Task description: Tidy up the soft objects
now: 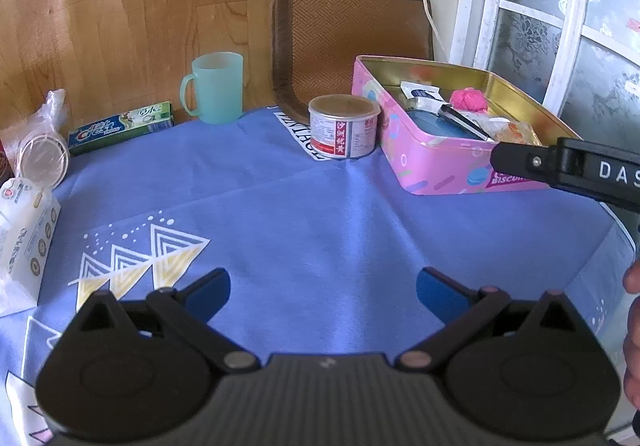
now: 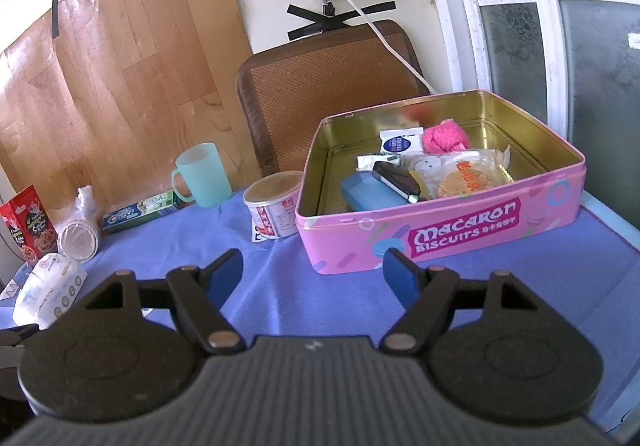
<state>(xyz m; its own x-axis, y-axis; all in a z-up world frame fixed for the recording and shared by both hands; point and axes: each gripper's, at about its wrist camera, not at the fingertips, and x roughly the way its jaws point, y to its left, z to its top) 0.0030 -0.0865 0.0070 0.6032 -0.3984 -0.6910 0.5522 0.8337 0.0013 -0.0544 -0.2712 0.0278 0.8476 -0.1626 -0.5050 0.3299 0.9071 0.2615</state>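
A pink biscuit tin point(image 2: 460, 234) stands open on the blue tablecloth point(image 2: 340, 298), also in the left wrist view point(image 1: 432, 166). Inside lie a pink fluffy ball point(image 2: 444, 136), a wrapped biscuit point(image 2: 464, 178), a blue case point(image 2: 372, 196), a dark clip point(image 2: 396, 180) and small white packets point(image 2: 400, 142). A white tissue pack point(image 2: 48, 286) lies at the left edge, also in the left wrist view point(image 1: 24, 234). My left gripper point(image 1: 323, 292) is open and empty over the cloth. My right gripper point(image 2: 312, 274) is open and empty in front of the tin; its side shows in the left wrist view point(image 1: 568, 170).
A round can point(image 1: 344, 126), a teal mug point(image 1: 216, 88), a toothpaste box point(image 1: 120, 128) and a bagged stack of cups point(image 1: 42, 158) stand along the back. A red snack box point(image 2: 26, 226) is far left. A woven chair back point(image 1: 352, 38) is behind.
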